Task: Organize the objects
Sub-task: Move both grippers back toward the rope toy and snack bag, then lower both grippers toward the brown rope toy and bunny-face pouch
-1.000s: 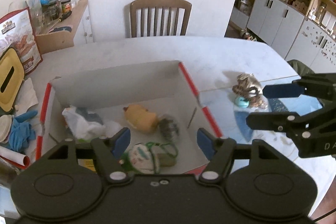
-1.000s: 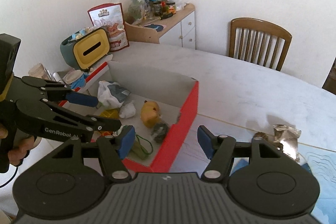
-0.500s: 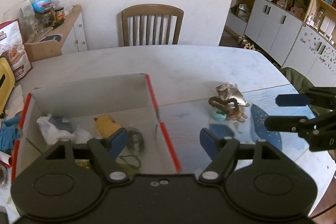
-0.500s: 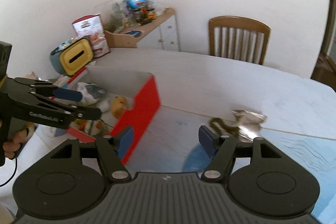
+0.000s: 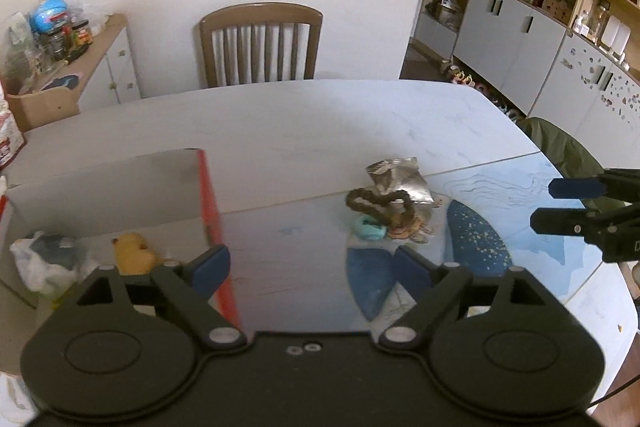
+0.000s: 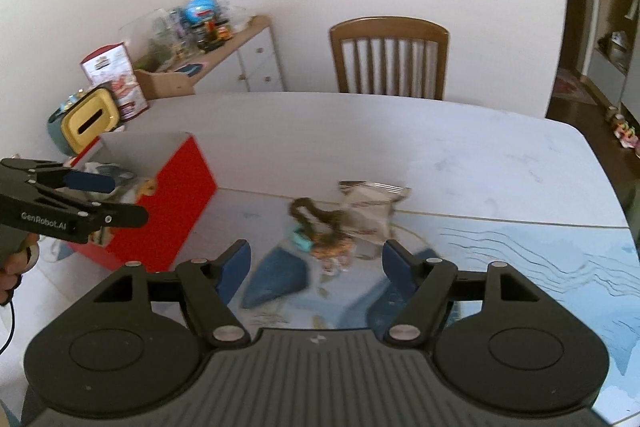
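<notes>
Grippers left [image 5: 310, 263], right [image 6: 316, 261] both spread, empty; scrunchie [image 6: 316, 221] just ahead.

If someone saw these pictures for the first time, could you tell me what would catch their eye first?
Probably the open red-sided cardboard box at the left of the white table, holding a yellow plush toy and a crumpled white bag. Next, the small pile on the blue-patterned mat: a brown braided ring, a silver foil packet and a small teal object. Both grippers, left and right, are open and empty.
</notes>
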Available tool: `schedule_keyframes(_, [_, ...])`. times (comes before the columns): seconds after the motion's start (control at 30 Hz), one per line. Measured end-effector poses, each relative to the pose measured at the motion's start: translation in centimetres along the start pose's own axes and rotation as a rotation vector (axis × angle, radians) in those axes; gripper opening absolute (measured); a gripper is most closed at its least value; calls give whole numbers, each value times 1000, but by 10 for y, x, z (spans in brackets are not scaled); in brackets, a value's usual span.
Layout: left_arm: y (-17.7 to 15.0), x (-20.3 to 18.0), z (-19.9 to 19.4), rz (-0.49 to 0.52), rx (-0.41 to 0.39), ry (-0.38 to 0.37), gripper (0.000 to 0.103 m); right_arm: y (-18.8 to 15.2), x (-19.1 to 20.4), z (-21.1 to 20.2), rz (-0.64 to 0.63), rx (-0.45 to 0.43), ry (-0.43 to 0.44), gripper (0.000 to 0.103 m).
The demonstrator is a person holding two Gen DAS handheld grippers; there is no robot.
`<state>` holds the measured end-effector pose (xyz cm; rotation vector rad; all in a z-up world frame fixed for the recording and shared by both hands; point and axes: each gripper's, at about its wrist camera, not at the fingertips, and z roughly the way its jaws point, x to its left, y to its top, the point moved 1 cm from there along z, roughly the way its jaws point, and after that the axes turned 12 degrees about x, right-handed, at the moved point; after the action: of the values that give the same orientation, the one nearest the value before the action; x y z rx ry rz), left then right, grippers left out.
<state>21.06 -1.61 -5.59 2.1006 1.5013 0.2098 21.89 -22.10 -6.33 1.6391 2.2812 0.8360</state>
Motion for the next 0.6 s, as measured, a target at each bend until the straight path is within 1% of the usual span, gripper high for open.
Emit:
schedule_keyframes(0.13, [8,-16,13,-7,3,-4,101,-3,-22,5,17,5,-14,72])
schedule_keyframes(0.17, [10,-20,16,-10,2,-6,102,-4,-27,7,15,9,-17,72])
schedule_keyframes(0.33, [26,-35,37,-35,15,-1,102,-7,-38,24,2,32,-6,72])
schedule_keyframes(0.47, [38,-42,59,-29,20,44,102,-7,-41,37,-20,45,15,72])
schedule_keyframes(0.6, [47,-44,81,-20,38,61,102,-4,-37,52,-53,57,32,72])
